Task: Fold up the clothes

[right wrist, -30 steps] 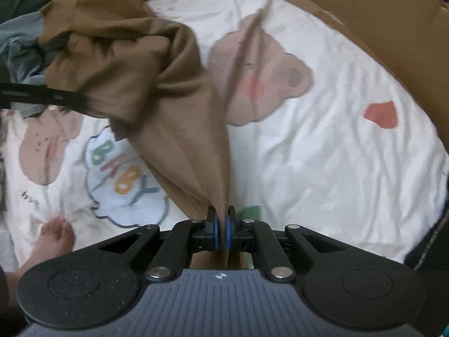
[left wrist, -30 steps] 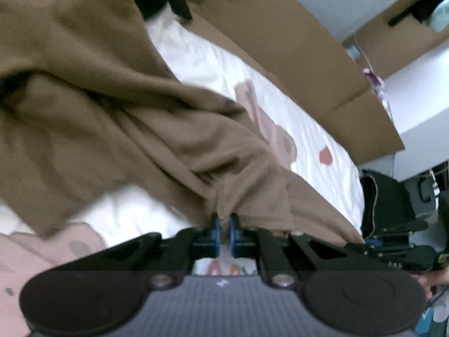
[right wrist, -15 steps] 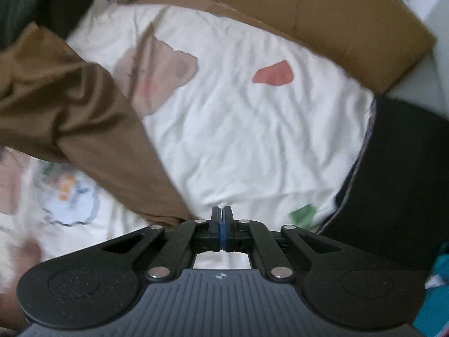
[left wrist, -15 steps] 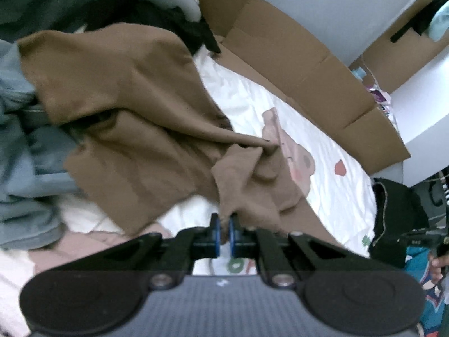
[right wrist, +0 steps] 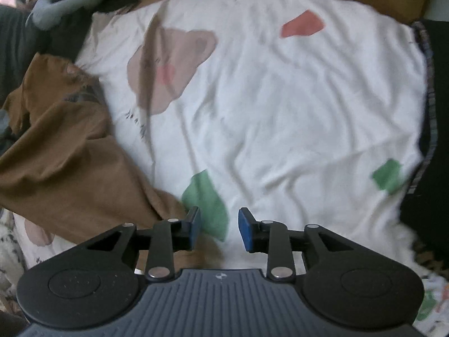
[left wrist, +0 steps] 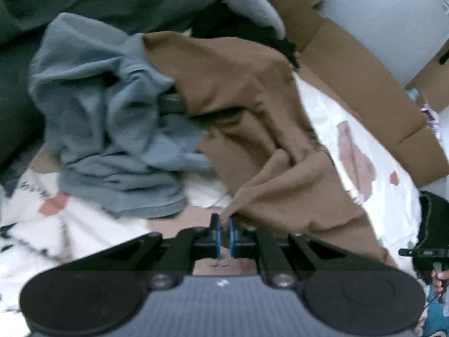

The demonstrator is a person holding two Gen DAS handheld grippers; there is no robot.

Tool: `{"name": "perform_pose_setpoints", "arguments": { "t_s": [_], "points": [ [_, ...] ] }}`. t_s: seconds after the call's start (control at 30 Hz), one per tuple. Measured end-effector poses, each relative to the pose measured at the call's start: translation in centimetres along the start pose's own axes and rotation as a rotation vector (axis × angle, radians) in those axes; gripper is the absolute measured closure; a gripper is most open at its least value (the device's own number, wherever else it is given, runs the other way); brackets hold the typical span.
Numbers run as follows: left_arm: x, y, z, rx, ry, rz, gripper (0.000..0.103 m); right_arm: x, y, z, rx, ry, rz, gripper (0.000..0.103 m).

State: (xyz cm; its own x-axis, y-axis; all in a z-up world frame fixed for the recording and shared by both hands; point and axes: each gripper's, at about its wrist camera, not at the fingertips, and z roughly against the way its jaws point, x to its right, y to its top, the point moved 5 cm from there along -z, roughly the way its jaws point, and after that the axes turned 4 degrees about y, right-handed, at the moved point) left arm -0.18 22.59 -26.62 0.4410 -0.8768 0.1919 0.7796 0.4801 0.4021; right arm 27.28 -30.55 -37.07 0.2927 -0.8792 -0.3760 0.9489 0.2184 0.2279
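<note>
A brown garment (left wrist: pixel 238 106) lies crumpled across a white printed bed sheet (left wrist: pixel 373 129), one end draped over a blue-grey garment (left wrist: pixel 106 129). My left gripper (left wrist: pixel 223 229) is shut on a corner of the brown cloth, which runs up and right from the pads. In the right wrist view the brown garment (right wrist: pixel 64 163) lies at the left, its edge just beside the left finger. My right gripper (right wrist: pixel 219 227) is opening, with nothing between its blue pads; only the sheet (right wrist: pixel 280 112) lies beneath.
Cardboard panels (left wrist: pixel 364 98) stand along the far side of the bed. A dark bag or cloth (right wrist: pixel 432 112) borders the sheet on the right. A grey plush toy (right wrist: pixel 64 0) and dark clothes lie at the far left.
The right gripper has let go of the brown garment and spread its jaws over the bare sheet. The left gripper has pulled back with its corner, bringing the blue-grey garment into view.
</note>
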Motion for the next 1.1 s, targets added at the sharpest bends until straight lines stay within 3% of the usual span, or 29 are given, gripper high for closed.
{"name": "perform_pose_setpoints", "arguments": {
  "t_s": [0.2,0.37,0.43,0.47,0.67,1.1],
  "points": [
    [-1.9,-1.2,0.4,-0.009,0.033,0.028,0.097,-2.2,-1.0,-2.5,-0.038,0.089,0.030,0.059],
    [-2.0,-2.2,0.7,-0.019,0.039,0.025,0.097,-3.8,-1.6,-4.7,-0.095,0.105,0.046,0.059],
    [-1.8,-2.3,0.8,-0.020,0.038,0.022,0.097,-4.5,-2.1,-5.3,-0.144,0.128,0.077,0.082],
    [-1.7,-2.4,0.8,-0.021,0.037,0.020,0.097,-4.7,-2.4,-5.5,-0.165,0.110,0.109,0.103],
    [0.0,-2.8,0.5,-0.027,-0.003,-0.005,0.097,-2.3,-0.9,-2.2,-0.094,0.017,0.079,0.103],
    [9.0,-2.4,-2.4,-0.056,-0.184,-0.111,0.097,3.9,1.1,8.6,0.021,-0.179,0.042,0.103]
  ]
}}
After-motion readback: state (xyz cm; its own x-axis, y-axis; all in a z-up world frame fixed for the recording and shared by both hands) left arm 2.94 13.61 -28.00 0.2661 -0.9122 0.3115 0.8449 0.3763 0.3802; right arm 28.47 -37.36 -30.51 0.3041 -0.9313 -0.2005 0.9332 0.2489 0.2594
